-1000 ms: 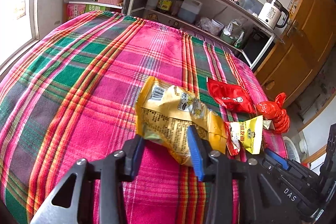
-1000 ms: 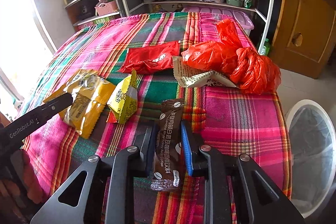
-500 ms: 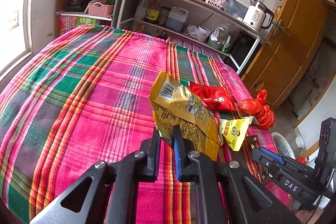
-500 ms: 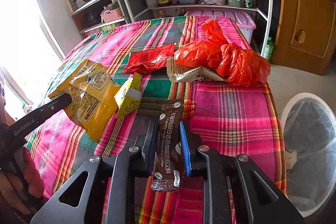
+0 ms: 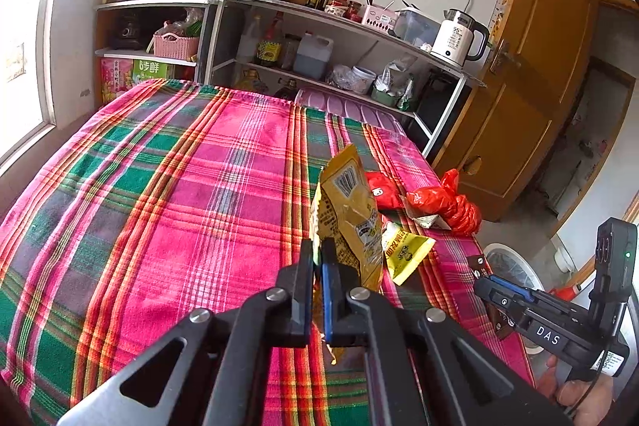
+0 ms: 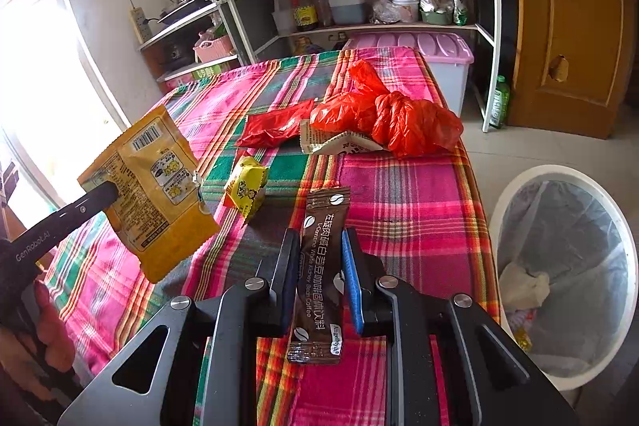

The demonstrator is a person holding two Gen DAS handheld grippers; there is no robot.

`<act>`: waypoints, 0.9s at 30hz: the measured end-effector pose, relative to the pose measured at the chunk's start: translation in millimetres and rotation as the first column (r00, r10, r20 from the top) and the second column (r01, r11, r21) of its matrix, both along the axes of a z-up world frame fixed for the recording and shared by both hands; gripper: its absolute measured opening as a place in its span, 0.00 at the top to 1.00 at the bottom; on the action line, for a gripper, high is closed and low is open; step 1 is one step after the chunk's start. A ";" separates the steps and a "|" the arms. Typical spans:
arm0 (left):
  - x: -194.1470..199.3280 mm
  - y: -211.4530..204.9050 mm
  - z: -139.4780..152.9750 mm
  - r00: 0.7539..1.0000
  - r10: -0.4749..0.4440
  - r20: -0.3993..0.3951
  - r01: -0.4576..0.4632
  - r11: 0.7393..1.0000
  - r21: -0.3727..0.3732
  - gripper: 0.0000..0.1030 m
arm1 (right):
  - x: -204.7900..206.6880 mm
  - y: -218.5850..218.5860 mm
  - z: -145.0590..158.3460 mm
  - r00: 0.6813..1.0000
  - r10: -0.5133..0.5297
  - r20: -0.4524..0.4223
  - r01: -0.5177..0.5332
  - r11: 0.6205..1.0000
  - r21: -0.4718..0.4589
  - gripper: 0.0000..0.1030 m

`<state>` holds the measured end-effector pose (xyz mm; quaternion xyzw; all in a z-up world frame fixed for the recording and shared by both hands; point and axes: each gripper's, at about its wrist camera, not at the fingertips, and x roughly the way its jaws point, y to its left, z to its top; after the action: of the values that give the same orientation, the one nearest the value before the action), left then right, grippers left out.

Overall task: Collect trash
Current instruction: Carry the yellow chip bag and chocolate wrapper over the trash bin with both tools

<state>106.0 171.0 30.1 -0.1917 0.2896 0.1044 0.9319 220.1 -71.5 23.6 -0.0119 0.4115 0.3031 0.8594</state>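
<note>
Step in hand: both pieces of trash are gripped and clear of the plaid tablecloth (image 5: 167, 210); by my reading this is the carry toward the bin.
Left gripper (image 5: 317, 254): jaws pressed nearly together, pinching the lower edge of the yellow snack bag (image 5: 351, 210), which stands up above them off the cloth.
Right gripper (image 6: 319, 250): jaws clamped on the sides of the brown coffee sachet (image 6: 321, 266), held lengthwise between the blue pads.
Bin: the white waste bin (image 6: 519, 186) with a clear liner stands on the floor just beside the table's right edge, some crumpled paper already inside.
Left on the table: small yellow wrapper (image 6: 245, 188), red wrapper (image 6: 275, 124), white printed packet (image 6: 339, 142), knotted red plastic bag (image 6: 399, 114).
Next move calls for: bringing each gripper over the bin's mouth before spreading the jaws; the left has farther to travel across the table. The light bag may cling or drift, so release low and centred.
</note>
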 end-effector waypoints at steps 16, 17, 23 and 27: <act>2.3 -54.4 30.5 0.989 -0.138 0.058 0.136 0.990 0.036 0.97 | -13.3 -51.7 22.3 0.997 -0.061 0.040 0.059 0.997 0.047 0.79; 4.9 -60.5 30.0 0.987 -0.152 0.055 0.151 0.988 0.037 0.97 | -13.7 -56.0 23.5 0.997 -0.067 0.042 0.065 0.997 0.049 0.78; 23.3 -95.4 28.4 0.970 -0.241 0.041 0.239 0.970 0.041 0.97 | -15.7 -85.0 29.2 0.992 -0.112 0.055 0.109 0.992 0.058 0.79; 38.1 -120.6 28.0 0.953 -0.301 0.033 0.300 0.953 0.040 0.97 | -13.3 -107.2 28.2 0.986 -0.155 0.054 0.152 0.986 0.063 0.78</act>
<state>144.1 50.4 58.1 -0.1312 0.2955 -0.0374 0.9456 206.8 -178.7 51.8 0.0364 0.3767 0.2475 0.8919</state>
